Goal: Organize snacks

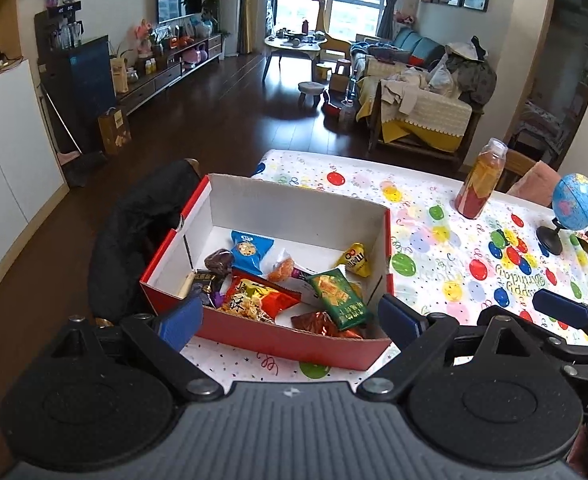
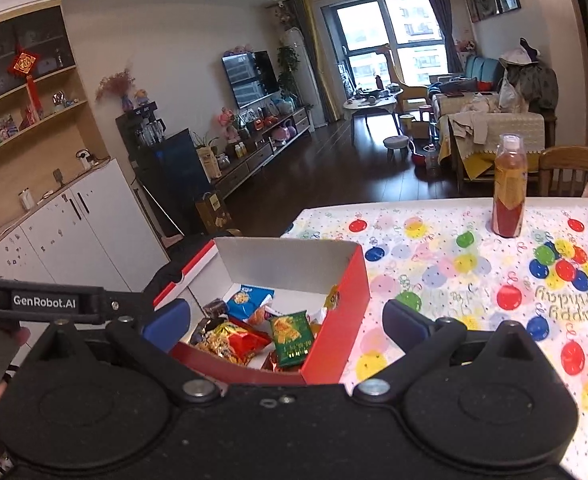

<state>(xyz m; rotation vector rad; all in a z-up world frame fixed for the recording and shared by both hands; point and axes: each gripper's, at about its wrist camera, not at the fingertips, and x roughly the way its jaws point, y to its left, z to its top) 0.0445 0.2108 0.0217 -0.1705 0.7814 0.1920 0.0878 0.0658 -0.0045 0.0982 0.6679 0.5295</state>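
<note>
A red cardboard box (image 1: 294, 342) with a white inside stands at the table's left corner; it also shows in the right wrist view (image 2: 333, 332). It holds several snack packs: a blue cookie pack (image 1: 250, 250), a red noodle pack (image 1: 260, 298), a green cracker pack (image 1: 339, 298) and a yellow candy pack (image 1: 355, 260). The green pack (image 2: 292, 338) and the red pack (image 2: 234, 340) show in the right wrist view too. My left gripper (image 1: 290, 320) is open and empty, just in front of the box. My right gripper (image 2: 286, 322) is open and empty, above the box's near right corner.
A bottle of orange-red drink (image 1: 479, 182) stands further back on the balloon-print tablecloth (image 1: 453, 264). A small blue globe (image 1: 573, 204) stands at the right. A chair with a black jacket (image 1: 142, 236) sits left of the box. The right gripper's finger (image 1: 561, 310) shows at the right.
</note>
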